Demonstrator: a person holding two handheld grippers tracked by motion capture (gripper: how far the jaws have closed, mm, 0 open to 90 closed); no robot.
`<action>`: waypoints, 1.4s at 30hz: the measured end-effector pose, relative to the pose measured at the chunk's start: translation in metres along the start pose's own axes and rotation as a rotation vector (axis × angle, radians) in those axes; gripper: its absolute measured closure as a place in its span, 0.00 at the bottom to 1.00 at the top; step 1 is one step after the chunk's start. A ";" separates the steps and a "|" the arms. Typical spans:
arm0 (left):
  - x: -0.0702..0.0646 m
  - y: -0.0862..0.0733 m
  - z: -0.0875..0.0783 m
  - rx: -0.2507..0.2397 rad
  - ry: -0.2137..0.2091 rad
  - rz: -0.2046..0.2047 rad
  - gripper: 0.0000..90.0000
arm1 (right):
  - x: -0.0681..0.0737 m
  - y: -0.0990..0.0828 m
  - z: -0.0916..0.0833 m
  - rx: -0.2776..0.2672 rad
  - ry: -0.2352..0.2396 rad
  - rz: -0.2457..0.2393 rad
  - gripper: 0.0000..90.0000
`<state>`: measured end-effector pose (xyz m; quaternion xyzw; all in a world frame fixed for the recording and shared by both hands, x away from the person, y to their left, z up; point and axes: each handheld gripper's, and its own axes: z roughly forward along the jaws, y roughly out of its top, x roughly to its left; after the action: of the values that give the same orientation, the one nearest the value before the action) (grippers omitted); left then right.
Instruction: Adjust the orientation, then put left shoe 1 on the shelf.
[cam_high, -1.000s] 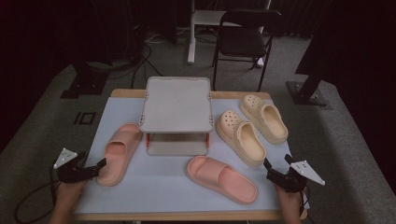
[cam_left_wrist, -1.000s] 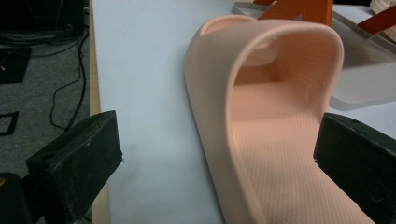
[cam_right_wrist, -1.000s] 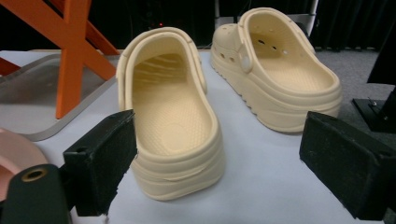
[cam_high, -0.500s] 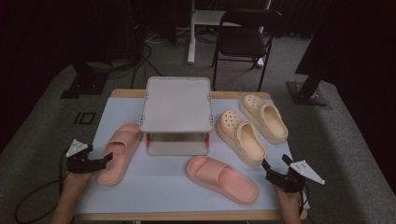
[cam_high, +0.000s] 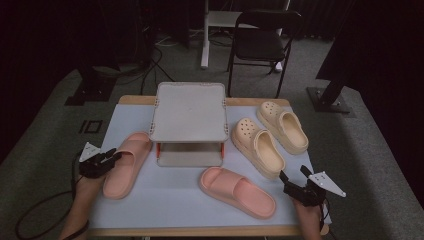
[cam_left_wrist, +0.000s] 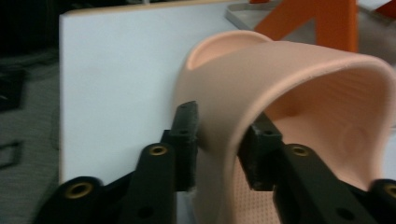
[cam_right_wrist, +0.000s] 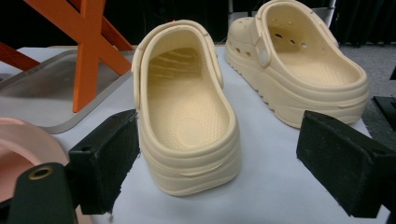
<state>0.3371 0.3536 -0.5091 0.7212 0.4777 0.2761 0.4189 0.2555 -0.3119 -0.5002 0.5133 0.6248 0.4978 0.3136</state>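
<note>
A pink slide (cam_high: 125, 162) lies at the table's left, toe toward me. My left gripper (cam_high: 112, 155) is shut on the side of its strap (cam_left_wrist: 280, 70), one black jaw outside and one inside the strap. A second pink slide (cam_high: 237, 190) lies near the front middle. Two cream clogs stand at the right, the near clog (cam_high: 257, 147) and the far clog (cam_high: 282, 125). My right gripper (cam_high: 292, 174) is open at the front right corner. Its jaws are spread wide, just short of the near clog's heel (cam_right_wrist: 191, 140).
A grey two-level rack (cam_high: 189, 111) with orange legs (cam_right_wrist: 88, 51) stands at the table's middle back, between the slides and the clogs. The light blue table top (cam_high: 170, 200) ends close behind both hands. A black chair (cam_high: 260, 45) stands on the floor beyond.
My left gripper has moved in from the table's left edge to the slide's strap and shut on it. The right gripper has crept slightly toward the near clog.
</note>
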 end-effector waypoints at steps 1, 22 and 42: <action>-0.001 0.001 0.000 0.004 0.014 0.014 0.80 | 0.000 0.000 0.000 -0.001 0.001 0.001 0.14; -0.030 -0.005 -0.041 -0.047 -0.004 0.056 0.90 | -0.002 0.000 0.002 -0.004 -0.011 -0.062 0.12; -0.084 0.005 -0.035 -0.064 -0.049 0.084 0.91 | -0.004 0.002 0.001 -0.005 0.000 -0.049 0.12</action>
<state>0.2791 0.2875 -0.4873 0.7333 0.4275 0.2910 0.4414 0.2580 -0.3151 -0.4995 0.4973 0.6359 0.4914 0.3269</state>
